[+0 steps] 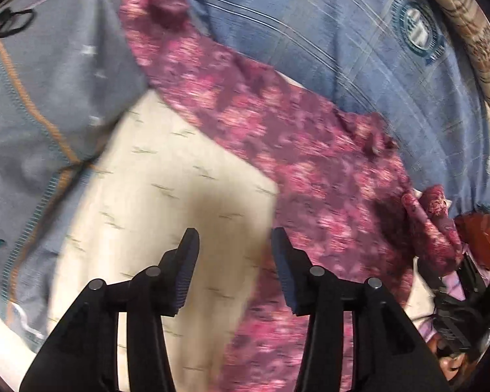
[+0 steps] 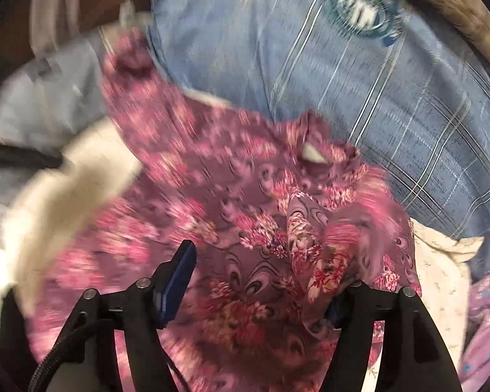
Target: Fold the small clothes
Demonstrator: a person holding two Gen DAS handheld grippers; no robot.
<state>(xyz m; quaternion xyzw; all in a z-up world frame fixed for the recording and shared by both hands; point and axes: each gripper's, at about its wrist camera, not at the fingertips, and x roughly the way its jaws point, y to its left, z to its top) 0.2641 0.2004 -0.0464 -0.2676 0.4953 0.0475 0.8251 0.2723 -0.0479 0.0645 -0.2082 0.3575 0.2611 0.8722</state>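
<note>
A small pink and purple floral garment (image 1: 277,137) lies stretched across a cream patterned sheet (image 1: 166,176). My left gripper (image 1: 235,245) is open and empty, its fingers hovering over the sheet and the garment's lower edge. In the right wrist view the same floral garment (image 2: 245,228) fills the middle. My right gripper (image 2: 261,277) is open, with the floral cloth bunched over its right finger, which is mostly hidden. The other gripper shows at the far right of the left wrist view (image 1: 457,281), by the garment's end.
A blue plaid cloth with a round badge (image 1: 343,49) lies behind the garment, also in the right wrist view (image 2: 343,65). A grey-blue garment with orange stitching (image 1: 42,98) lies on the left. A brown patterned edge (image 1: 467,26) runs at the top right.
</note>
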